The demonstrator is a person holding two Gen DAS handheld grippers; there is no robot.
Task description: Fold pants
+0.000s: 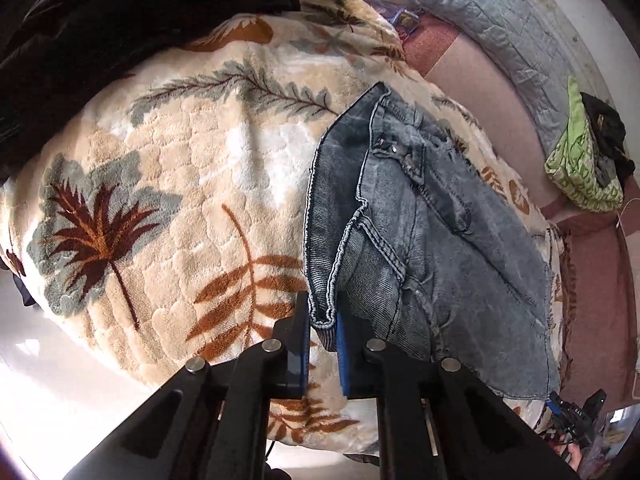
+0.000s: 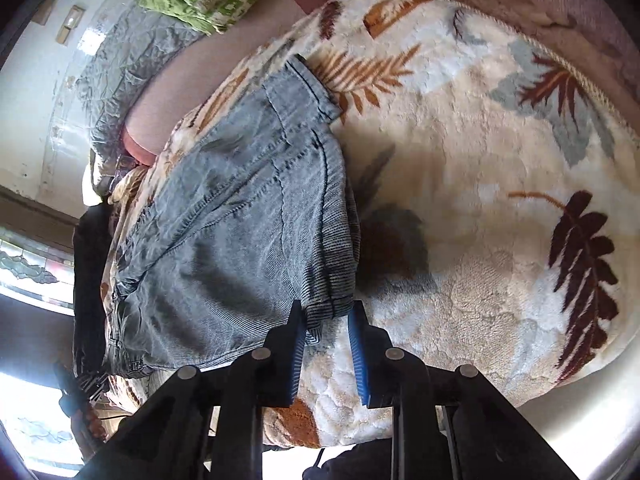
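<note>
Left wrist view: we have the left gripper (image 1: 323,344) low over the blanket (image 1: 180,184), at the near edge of the jeans (image 1: 420,248). The jeans lie on the blanket, already doubled into a short stack, waistband button and pocket seams facing up. A hemmed denim edge hangs down into the gap between our blue pads (image 1: 343,356). The jaws stand slightly apart with cloth between them; we can't tell if they actually pinch it or just straddle it. Our guess: we sit at that edge because it's the corner to grip or release for a fold. The far corner of the jeans points toward the grey pillow (image 1: 496,36). A green patterned bag (image 1: 580,172) sits well off to the right, and a dark garment (image 1: 100,20) sits at the top left.

Right wrist view: the right gripper (image 2: 327,354) is at the other near corner of the same jeans (image 2: 240,216). Here the jaws are clearly apart, and blanket (image 2: 460,200) shows through most of the gap. Only the cuff corner touches the inner face of one pad (image 2: 298,344); nothing is clamped. This looks like a hand just off the cloth or lining up for it.

What this view adds: a plain back face of the denim with no button, and the stack's right edge against bare blanket. The left view alone shows the button side and the frayed far hem.
</note>
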